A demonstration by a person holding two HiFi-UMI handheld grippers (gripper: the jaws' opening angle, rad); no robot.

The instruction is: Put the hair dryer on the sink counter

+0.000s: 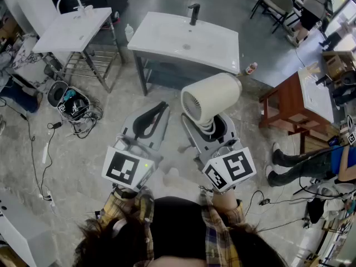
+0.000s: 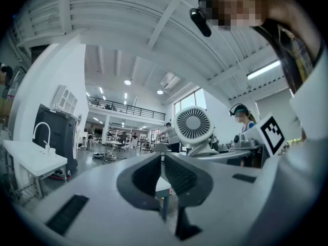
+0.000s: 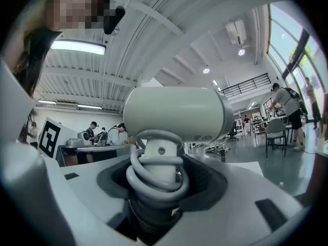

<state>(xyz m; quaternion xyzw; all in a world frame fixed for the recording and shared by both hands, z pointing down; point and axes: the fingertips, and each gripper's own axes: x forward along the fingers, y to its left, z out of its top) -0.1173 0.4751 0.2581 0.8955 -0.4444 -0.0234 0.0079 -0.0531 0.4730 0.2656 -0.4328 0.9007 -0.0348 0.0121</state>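
Note:
A cream hair dryer [image 1: 214, 96] stands upright in my right gripper [image 1: 215, 128], its grey cord coiled round the handle. The right jaws are shut on that handle, the barrel above them, fan grille facing left. In the right gripper view the hair dryer [image 3: 177, 111] fills the middle above the right gripper [image 3: 159, 174]. My left gripper [image 1: 161, 109] is beside it, its jaws together with nothing between them. The left gripper view shows the hair dryer's [image 2: 193, 127] grille beyond the left gripper [image 2: 162, 160]. The white sink counter [image 1: 167, 38] with a black faucet [image 1: 193, 13] lies ahead, below both grippers.
A second white sink [image 1: 72, 29] on a metal frame stands at the far left. A brown wooden table [image 1: 289, 102] and a person's legs [image 1: 295, 160] are on the right. Cables and a bag [image 1: 69, 102] lie on the floor at left. A small bottle [image 1: 251, 68] sits by the counter's right corner.

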